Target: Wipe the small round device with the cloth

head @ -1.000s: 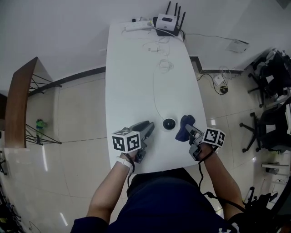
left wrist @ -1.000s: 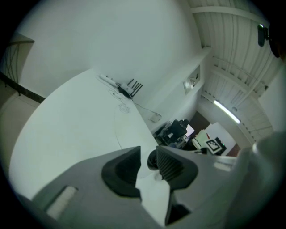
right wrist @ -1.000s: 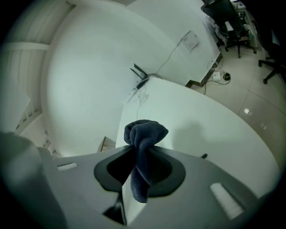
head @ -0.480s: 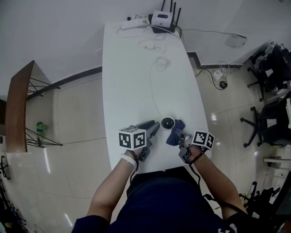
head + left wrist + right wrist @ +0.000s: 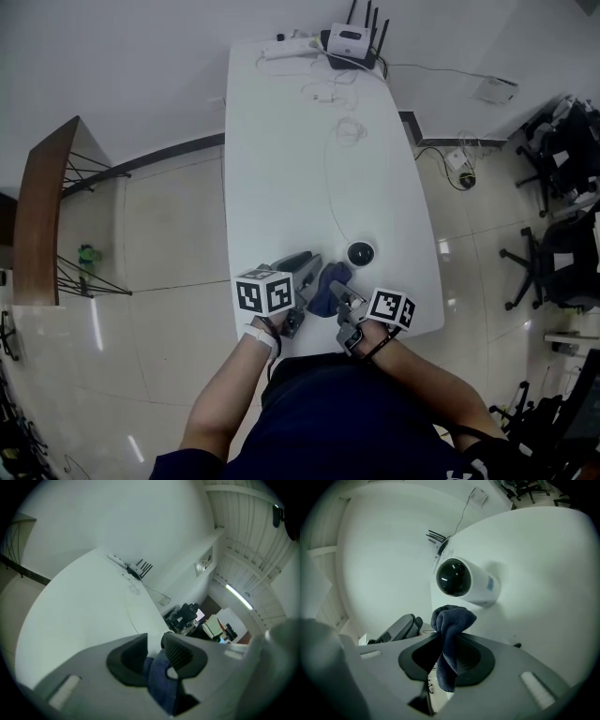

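The small round device (image 5: 361, 253), a black dome on a white body (image 5: 461, 581), sits near the front of the white table (image 5: 281, 169). My right gripper (image 5: 339, 295) is shut on a dark blue cloth (image 5: 327, 281). The cloth bunches above the jaws (image 5: 450, 620), just short of the device and to its front left. My left gripper (image 5: 307, 262) rests close beside the cloth, its jaws a narrow gap apart and holding nothing. A fold of the cloth (image 5: 159, 677) shows through that gap. In the right gripper view the left gripper (image 5: 403, 626) stands apart from the cloth.
A thin white cable (image 5: 330, 178) runs from the device to the far end, past a coil (image 5: 352, 131). A router (image 5: 353, 42) and a power strip (image 5: 289, 47) stand there. Office chairs (image 5: 562, 150) are on the right, a wooden shelf (image 5: 37, 216) on the left.
My right gripper has carried the cloth leftward, from the device's right side across its front to its left, close to the left gripper. The left gripper has stayed put.
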Demonstrator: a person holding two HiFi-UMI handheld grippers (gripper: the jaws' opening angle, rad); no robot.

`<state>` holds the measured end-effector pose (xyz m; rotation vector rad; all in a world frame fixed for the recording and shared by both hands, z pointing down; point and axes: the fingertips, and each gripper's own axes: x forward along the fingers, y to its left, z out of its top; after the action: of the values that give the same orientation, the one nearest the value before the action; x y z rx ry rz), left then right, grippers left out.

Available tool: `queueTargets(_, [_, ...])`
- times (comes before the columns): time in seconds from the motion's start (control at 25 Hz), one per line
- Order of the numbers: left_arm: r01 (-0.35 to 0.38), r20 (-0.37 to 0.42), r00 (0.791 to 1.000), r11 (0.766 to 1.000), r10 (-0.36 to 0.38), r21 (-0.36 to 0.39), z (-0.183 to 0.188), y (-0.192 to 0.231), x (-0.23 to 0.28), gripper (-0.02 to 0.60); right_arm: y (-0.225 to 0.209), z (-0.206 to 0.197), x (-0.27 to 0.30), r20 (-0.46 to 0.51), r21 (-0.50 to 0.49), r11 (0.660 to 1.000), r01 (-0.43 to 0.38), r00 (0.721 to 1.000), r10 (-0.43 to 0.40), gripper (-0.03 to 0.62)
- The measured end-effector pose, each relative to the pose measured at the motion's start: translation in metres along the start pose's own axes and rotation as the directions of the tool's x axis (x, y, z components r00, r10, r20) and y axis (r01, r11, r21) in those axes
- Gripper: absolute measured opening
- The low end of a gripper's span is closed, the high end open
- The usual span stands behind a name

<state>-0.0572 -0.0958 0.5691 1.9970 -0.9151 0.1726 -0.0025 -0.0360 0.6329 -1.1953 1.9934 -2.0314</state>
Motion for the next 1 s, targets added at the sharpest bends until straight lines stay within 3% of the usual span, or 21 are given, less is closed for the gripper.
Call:
queueTargets(0.16, [-0.032, 0.037, 0.999, 0.999, 0.033, -0.012, 0.004, 0.013, -0.026, 0.106, 0.011, 0.021, 0.026, 0.056, -0.014, 1.0, -0.023, 0.998, 0.024, 0.078])
queueTargets(0.4, [-0.075, 0.048, 0.996, 0.996, 0.078, -0.051, -0.005, 0.036, -0.049, 0.104, 0.006, 0.019, 0.026, 0.047, -0.057, 0.998, 0.005, 0.999, -0.002, 0.078])
queueTargets(0.68, [0.004, 0.0, 1.0, 0.997, -0.004, -0.071, -0.029, 0.018, -0.016, 0.103, -0.025, 0.01, -0.024, -0.033, -0.2, 0.975, 0.097, 0.994, -0.106, 0.078])
queueTargets(0.88, [-0.011, -0.015, 1.0, 1.0, 0.011, -0.026, -0.034, -0.006, 0.002, 0.103, -0.054, 0.053, -0.058, -0.071, -0.391, 0.902, 0.184, 0.971, -0.229, 0.078])
queueTargets(0.96, [-0.028, -0.012, 1.0, 1.0, 0.028, -0.013, -0.036, -0.015, 0.003, 0.103, -0.057, 0.08, -0.062, -0.069, -0.514, 0.835, 0.199, 0.96, -0.271, 0.078])
queueTargets(1.0, [-0.038, -0.008, 0.999, 0.999, 0.038, -0.009, -0.037, -0.019, 0.002, 0.103, -0.055, 0.092, -0.061, -0.071, -0.588, 0.785, 0.194, 0.955, -0.29, 0.077])
